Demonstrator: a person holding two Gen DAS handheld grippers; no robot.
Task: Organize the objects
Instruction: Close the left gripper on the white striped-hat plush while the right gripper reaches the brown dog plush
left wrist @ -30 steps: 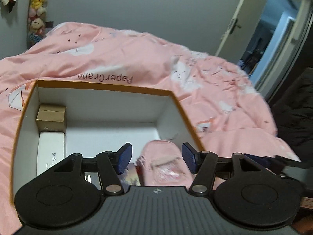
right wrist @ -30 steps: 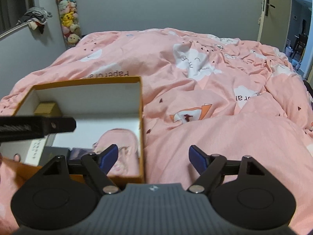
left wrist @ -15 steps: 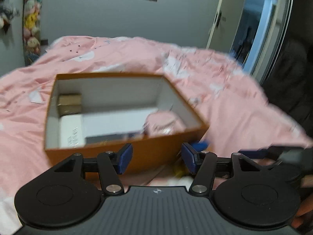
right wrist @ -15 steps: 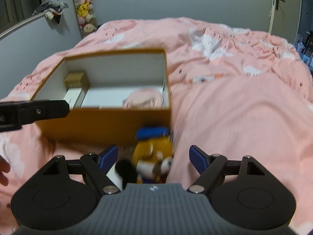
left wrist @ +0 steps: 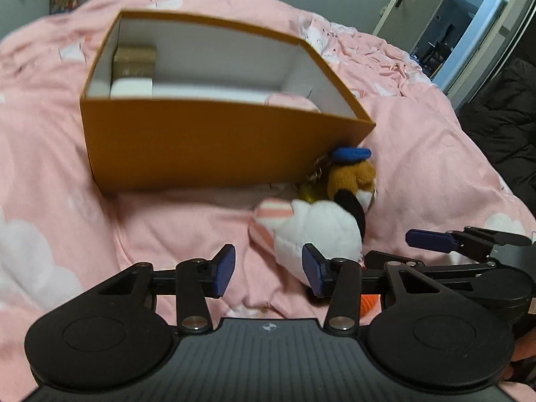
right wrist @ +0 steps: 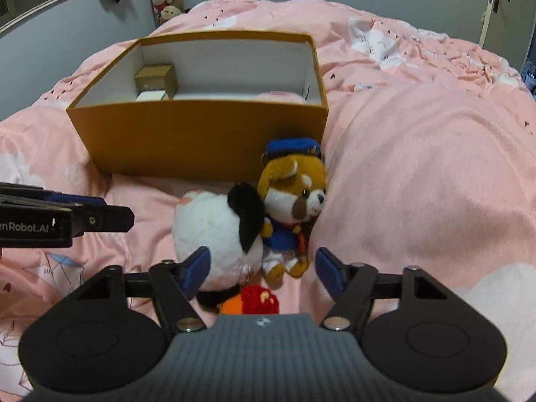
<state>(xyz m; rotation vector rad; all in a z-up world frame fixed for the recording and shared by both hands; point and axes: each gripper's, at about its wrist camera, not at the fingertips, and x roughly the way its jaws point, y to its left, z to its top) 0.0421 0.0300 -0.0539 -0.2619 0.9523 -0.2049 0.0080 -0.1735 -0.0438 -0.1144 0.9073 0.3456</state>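
Plush toys on pink duvet (right wrist: 418,154), just in front of orange box (right wrist: 201,137): white plush (right wrist: 211,231) with black ear beside brown dog plush (right wrist: 294,194) in blue cap, dog against box's near corner. Right gripper (right wrist: 261,271) fingers spread, closing, both plush between, pads not pressing. Left gripper (left wrist: 268,269) fingers spread, closing over duvet, white plush at right pad. Small boxes inside orange box

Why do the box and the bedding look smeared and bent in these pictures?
Left wrist view: the orange box and pink duvet are motion-blurred, and the fisheye lens bows the box's edges. Right wrist view: sharper, the plush dog fairly crisp, the room's edges curved and dim.
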